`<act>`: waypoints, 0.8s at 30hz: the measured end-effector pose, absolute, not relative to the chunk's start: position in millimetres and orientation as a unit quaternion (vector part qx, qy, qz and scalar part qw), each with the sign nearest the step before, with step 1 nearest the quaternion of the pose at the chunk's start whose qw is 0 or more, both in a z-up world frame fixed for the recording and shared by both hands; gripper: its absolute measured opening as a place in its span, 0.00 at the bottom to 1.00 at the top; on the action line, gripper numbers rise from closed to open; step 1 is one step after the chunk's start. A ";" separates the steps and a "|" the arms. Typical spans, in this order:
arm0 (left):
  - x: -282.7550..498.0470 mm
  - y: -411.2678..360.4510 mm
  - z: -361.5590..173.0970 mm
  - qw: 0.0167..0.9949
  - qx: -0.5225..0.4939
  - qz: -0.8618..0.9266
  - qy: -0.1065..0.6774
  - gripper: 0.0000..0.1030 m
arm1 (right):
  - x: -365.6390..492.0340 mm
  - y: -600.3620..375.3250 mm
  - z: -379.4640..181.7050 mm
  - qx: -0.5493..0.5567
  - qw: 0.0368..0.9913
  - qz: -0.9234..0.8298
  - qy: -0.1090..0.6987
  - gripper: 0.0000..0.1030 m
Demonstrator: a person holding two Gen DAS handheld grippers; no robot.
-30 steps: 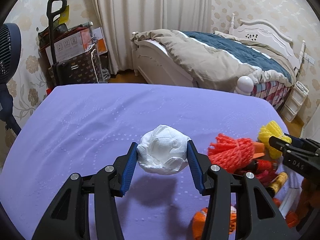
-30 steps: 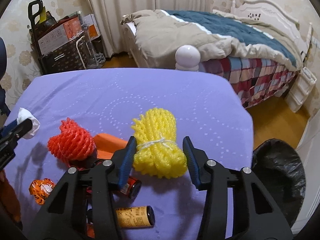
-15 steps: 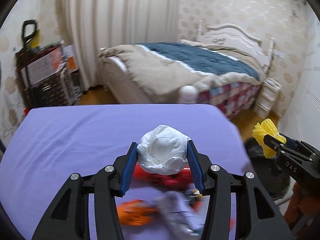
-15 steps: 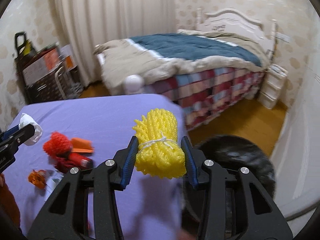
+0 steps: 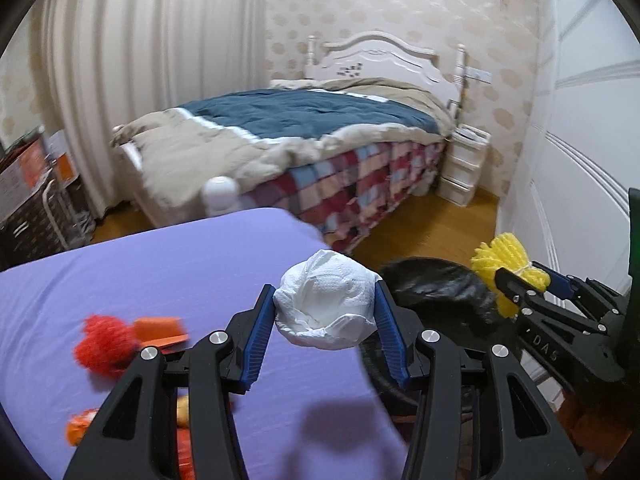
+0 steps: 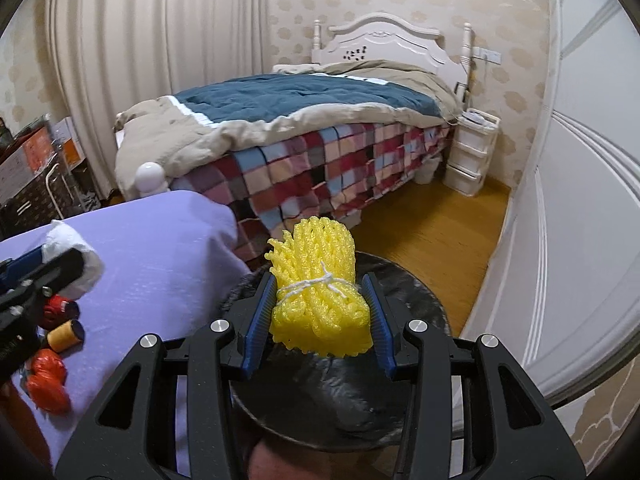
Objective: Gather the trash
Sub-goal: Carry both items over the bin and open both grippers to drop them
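Observation:
My left gripper (image 5: 326,312) is shut on a crumpled white tissue (image 5: 326,306) and holds it over the right edge of the purple table (image 5: 160,272). My right gripper (image 6: 318,312) is shut on a yellow foam net bundle (image 6: 318,300) and holds it above a black-lined trash bin (image 6: 340,392) on the floor beside the table. The bin (image 5: 436,288) and the yellow bundle (image 5: 508,264) also show in the left wrist view. A red foam net (image 5: 106,344), orange wrappers (image 6: 48,384) and small bottles (image 6: 64,334) lie on the table.
A bed (image 6: 304,136) with a patchwork cover stands behind the table. White drawers (image 6: 470,156) stand by the headboard. A white wall panel (image 6: 580,220) runs along the right. Boxes and a cart (image 5: 28,200) stand at far left.
Both grippers have swung right, from over the table toward the bin, each still holding its item. The yellow bundle has been lifted off the table and now hangs over the bin.

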State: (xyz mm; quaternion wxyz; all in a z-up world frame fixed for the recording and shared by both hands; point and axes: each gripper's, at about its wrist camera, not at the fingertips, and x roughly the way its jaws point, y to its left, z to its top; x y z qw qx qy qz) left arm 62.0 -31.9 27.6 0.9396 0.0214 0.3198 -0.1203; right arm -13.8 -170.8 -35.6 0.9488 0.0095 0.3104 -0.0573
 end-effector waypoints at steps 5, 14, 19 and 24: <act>76.9 -62.3 12.5 0.934 0.038 -0.134 0.329 0.48 | -13.3 -191.5 -44.6 0.024 0.946 -0.068 0.315 0.42; 96.0 -100.2 -9.8 0.925 0.067 -0.136 0.349 0.48 | -6.6 -211.9 -57.8 0.038 0.941 -0.078 0.327 0.42; 103.5 -110.9 -16.8 0.922 0.075 -0.137 0.355 0.48 | -0.6 -218.9 -64.6 0.044 0.938 -0.082 0.334 0.42; 109.3 -114.8 -22.4 0.919 0.075 -0.134 0.364 0.53 | 5.1 -223.9 -69.4 0.048 0.936 -0.085 0.339 0.43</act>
